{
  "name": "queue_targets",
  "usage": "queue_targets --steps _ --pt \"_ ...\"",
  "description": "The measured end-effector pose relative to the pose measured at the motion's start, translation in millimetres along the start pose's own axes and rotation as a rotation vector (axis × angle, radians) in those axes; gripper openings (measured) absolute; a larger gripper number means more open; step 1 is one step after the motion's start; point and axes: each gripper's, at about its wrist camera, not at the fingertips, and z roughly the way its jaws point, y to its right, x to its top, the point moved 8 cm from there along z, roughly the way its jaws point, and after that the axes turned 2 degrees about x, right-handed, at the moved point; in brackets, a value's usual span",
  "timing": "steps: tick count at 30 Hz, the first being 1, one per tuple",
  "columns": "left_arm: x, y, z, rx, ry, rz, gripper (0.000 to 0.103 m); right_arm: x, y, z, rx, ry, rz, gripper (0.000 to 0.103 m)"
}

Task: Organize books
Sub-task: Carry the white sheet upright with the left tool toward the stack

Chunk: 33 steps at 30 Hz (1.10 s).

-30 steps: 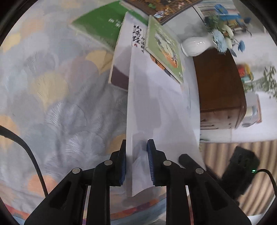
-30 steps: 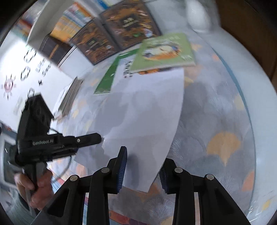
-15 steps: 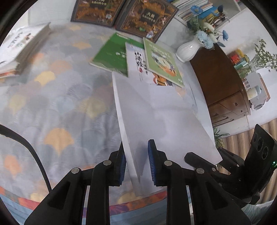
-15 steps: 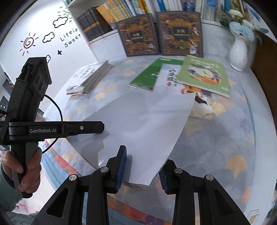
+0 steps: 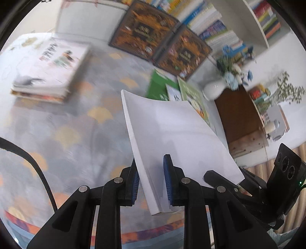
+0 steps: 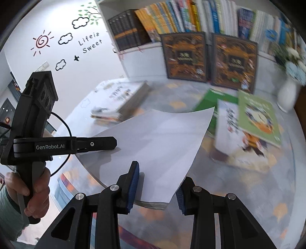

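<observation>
Two grippers, left [image 5: 151, 180] and right [image 6: 157, 186], jaws both clamped on one white book [image 5: 172, 134].

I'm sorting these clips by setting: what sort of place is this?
Probably a children's reading corner or small library room. A shelf packed with books lines the back, picture books lie on a table covered with a patterned cloth, and cartoon wall stickers read "Life is Sweet".
</observation>
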Motion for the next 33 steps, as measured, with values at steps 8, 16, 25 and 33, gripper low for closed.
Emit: queue_targets --steps 8,16,25,33 --pt "59 -78 -53 0.013 0.115 -0.022 0.02 53 -88 55 0.031 0.064 -0.096 0.034" --pt "120 -152 -65 0.034 0.175 -0.053 0.02 117 -139 123 0.052 0.079 -0.131 0.034" --pt "166 -216 -45 0.036 0.189 -0.113 0.02 159 -149 197 0.059 0.063 -0.144 0.034" --pt "182 -243 -13 0.037 0.17 -0.138 0.018 166 -134 248 0.058 0.02 -0.069 0.034"
